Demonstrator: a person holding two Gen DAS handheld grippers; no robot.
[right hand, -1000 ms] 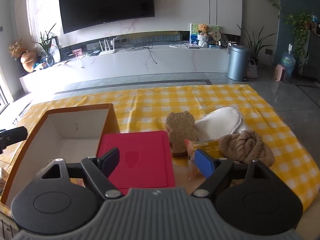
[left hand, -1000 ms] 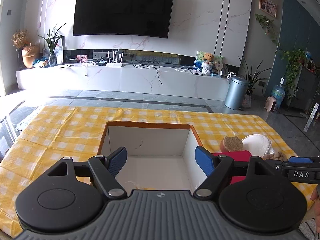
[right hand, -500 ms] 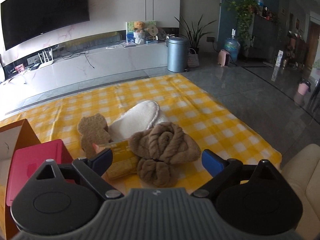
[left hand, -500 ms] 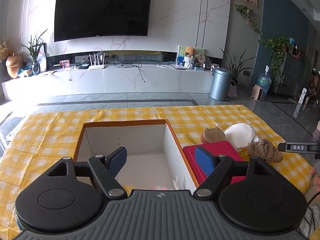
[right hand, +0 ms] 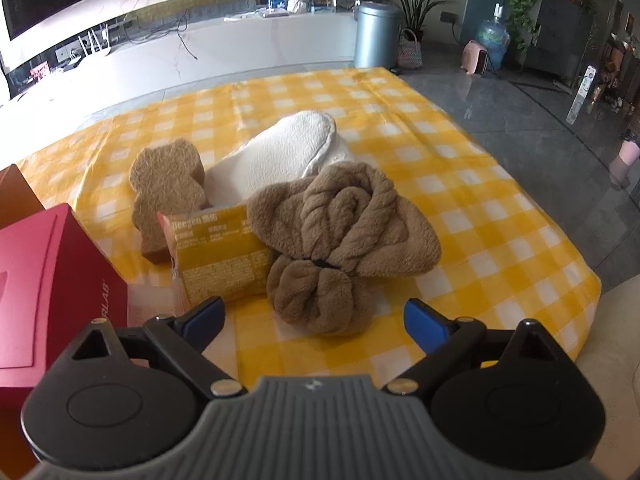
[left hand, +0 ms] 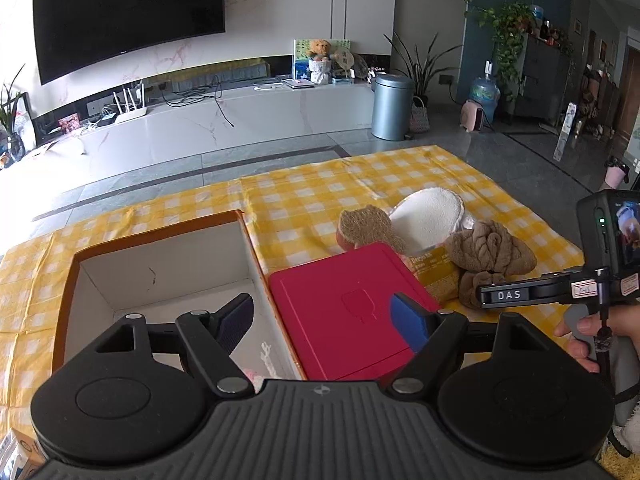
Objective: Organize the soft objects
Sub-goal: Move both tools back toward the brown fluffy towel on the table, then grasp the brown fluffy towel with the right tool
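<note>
A brown knotted towel (right hand: 340,236) lies on the yellow checked cloth (right hand: 500,248), just ahead of my open, empty right gripper (right hand: 316,322). Beside it lie a yellow packet (right hand: 220,256), a brown bear-shaped sponge (right hand: 168,188) and a white soft slipper (right hand: 280,152). In the left wrist view the towel (left hand: 488,256), sponge (left hand: 366,224) and slipper (left hand: 428,216) lie at right. My left gripper (left hand: 324,322) is open and empty above the edge between the open cardboard box (left hand: 160,264) and the red box (left hand: 348,308).
The red box (right hand: 44,280) stands left of the packet. Something pink and white (left hand: 260,364) shows low in the cardboard box. The right gripper and hand (left hand: 592,292) show at right in the left wrist view. The table edge (right hand: 560,216) drops to a grey floor.
Both grippers have swung to the right. The right gripper has moved closer to the brown towel, which now fills the middle of its view. Both stay open.
</note>
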